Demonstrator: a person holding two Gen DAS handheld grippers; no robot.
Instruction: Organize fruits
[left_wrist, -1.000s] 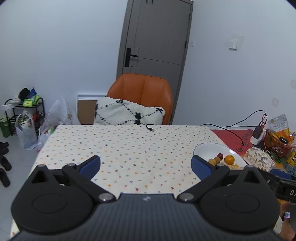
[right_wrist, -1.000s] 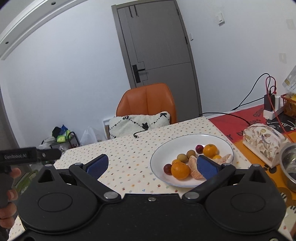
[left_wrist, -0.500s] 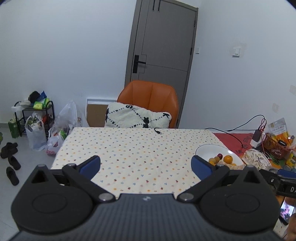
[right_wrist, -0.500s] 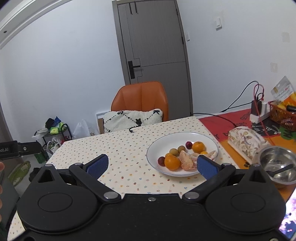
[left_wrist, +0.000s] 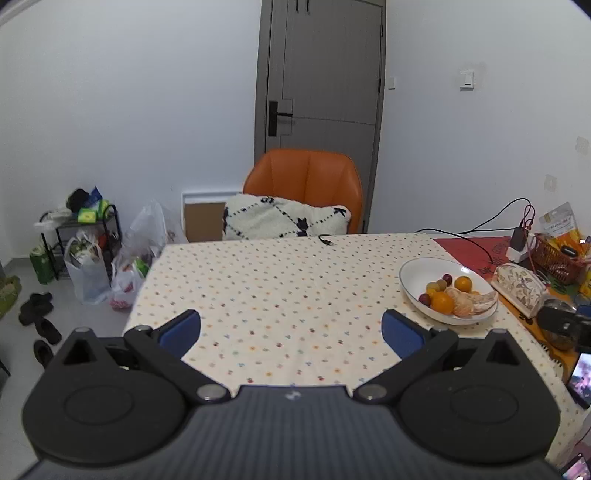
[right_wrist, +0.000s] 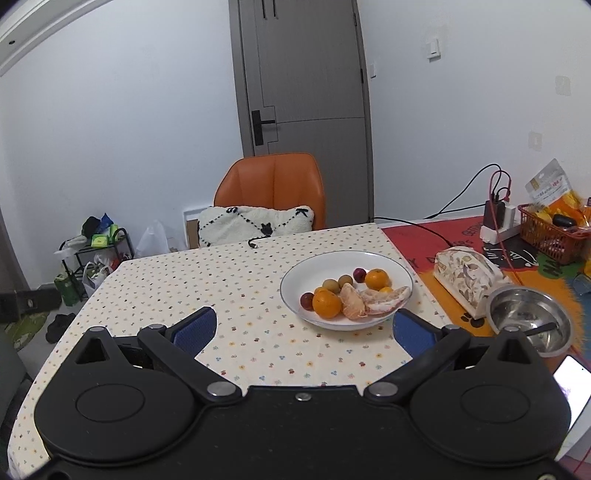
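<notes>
A white plate (right_wrist: 295, 280) sits on the dotted tablecloth and holds oranges (right_wrist: 326, 304), peeled citrus segments (right_wrist: 384, 300), red grapes (right_wrist: 306, 300) and small brownish fruits (right_wrist: 330, 284). The plate also shows in the left wrist view (left_wrist: 413, 273), far right. My right gripper (right_wrist: 302, 334) is open and empty, above the table just in front of the plate. My left gripper (left_wrist: 291, 333) is open and empty, over the table's front, left of the plate.
A steel bowl (right_wrist: 529, 317) and a patterned pouch (right_wrist: 467, 278) lie right of the plate. An orange basket (right_wrist: 550, 232) and charger cables (right_wrist: 495, 206) are at the back right. An orange chair (left_wrist: 304, 181) with a cushion stands behind the table. A phone (right_wrist: 570, 384) lies at the right edge.
Both grippers have pulled back and risen, so more of the table and room shows. The plate now sits farther from the right gripper's fingers. Both stay open.
</notes>
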